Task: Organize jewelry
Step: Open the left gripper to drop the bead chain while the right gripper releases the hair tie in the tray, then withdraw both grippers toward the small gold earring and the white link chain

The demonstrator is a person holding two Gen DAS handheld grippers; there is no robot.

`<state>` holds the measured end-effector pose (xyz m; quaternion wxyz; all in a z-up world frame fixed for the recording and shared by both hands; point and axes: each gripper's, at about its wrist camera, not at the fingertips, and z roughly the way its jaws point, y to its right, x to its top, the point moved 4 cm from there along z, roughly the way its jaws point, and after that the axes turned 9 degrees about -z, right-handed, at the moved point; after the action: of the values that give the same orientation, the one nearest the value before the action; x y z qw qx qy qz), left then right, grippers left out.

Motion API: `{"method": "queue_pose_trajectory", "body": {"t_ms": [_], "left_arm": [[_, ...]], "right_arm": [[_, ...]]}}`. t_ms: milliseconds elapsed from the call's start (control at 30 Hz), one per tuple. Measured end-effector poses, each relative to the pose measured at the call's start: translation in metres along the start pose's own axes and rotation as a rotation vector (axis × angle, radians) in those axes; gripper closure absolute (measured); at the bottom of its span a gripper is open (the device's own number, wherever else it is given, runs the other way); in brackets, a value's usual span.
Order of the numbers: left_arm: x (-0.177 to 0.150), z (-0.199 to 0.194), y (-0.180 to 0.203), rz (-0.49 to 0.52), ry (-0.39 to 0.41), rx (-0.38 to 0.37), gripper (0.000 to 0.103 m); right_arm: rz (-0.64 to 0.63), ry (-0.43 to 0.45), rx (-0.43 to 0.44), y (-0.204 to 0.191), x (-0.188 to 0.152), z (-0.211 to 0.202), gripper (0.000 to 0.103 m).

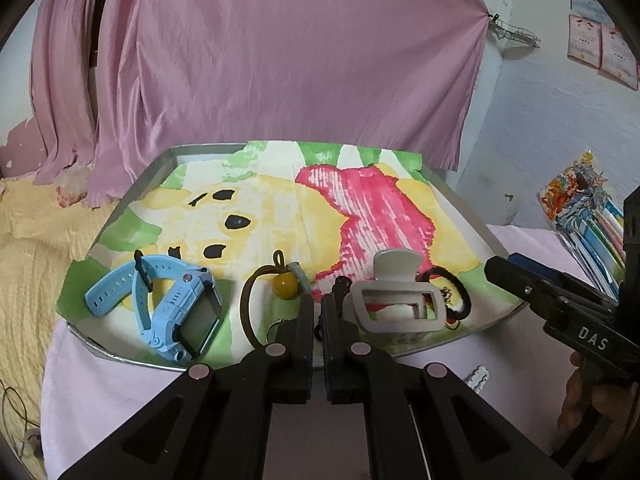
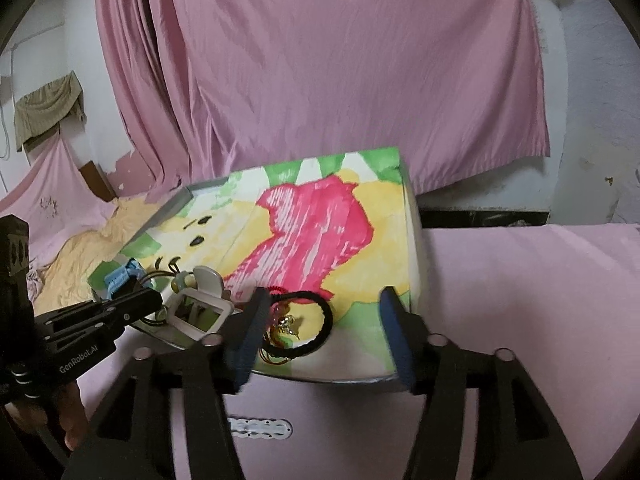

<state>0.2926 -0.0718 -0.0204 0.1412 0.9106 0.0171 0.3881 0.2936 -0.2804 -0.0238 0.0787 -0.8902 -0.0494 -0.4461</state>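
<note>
Jewelry pieces lie along the near edge of a shallow metal tray (image 1: 158, 162) that is lined with a painted paper in yellow, red and green. From left to right there are a blue watch (image 1: 168, 304), a brown cord with an amber bead (image 1: 285, 286), a white hair claw (image 1: 396, 294) and a black hair tie (image 2: 308, 326) with small gold charms inside its loop. The left gripper (image 1: 317, 312) has its fingers almost closed, with only a thin gap, between the bead and the claw; whether it holds something cannot be told. The right gripper (image 2: 324, 332) is wide open around the black tie. The tray stands on a pink cloth (image 2: 520, 300). A white scalloped clip (image 2: 260, 426) lies on the cloth in front of the tray.
</note>
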Motion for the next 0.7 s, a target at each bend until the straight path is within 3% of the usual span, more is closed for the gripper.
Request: {"method": "queue_pose_trajectory", "body": {"t_ms": [67, 133, 300, 367, 467, 567, 700], "left_arm": [[0.0, -0.004, -0.001, -0.008, 0.01, -0.004, 0.07], [0.0, -0.012, -0.004, -0.037, 0.039, -0.019, 0.055], [0.001, -0.025, -0.009, -0.064, 0.077, -0.02, 0.047], [0.0, -0.031, -0.012, -0.08, 0.1, -0.018, 0.028], [-0.002, -0.042, -0.017, -0.105, 0.135, -0.022, 0.018], [-0.006, -0.052, -0.02, -0.108, 0.157, -0.016, 0.009], [-0.013, -0.066, -0.025, -0.106, 0.196, -0.002, 0.005]], "right_arm": [[0.004, 0.013, -0.002, 0.001, 0.0, -0.005, 0.045], [0.012, 0.034, -0.008, 0.003, 0.0, -0.011, 0.042], [0.019, 0.085, -0.009, 0.003, -0.001, -0.027, 0.029], [0.012, 0.112, -0.006, 0.001, -0.001, -0.035, 0.019], [-0.007, 0.141, -0.019, -0.003, -0.003, -0.046, 0.011], [-0.027, 0.163, -0.041, -0.006, -0.005, -0.056, 0.008], [-0.057, 0.19, -0.05, -0.012, -0.01, -0.07, 0.006]]}}
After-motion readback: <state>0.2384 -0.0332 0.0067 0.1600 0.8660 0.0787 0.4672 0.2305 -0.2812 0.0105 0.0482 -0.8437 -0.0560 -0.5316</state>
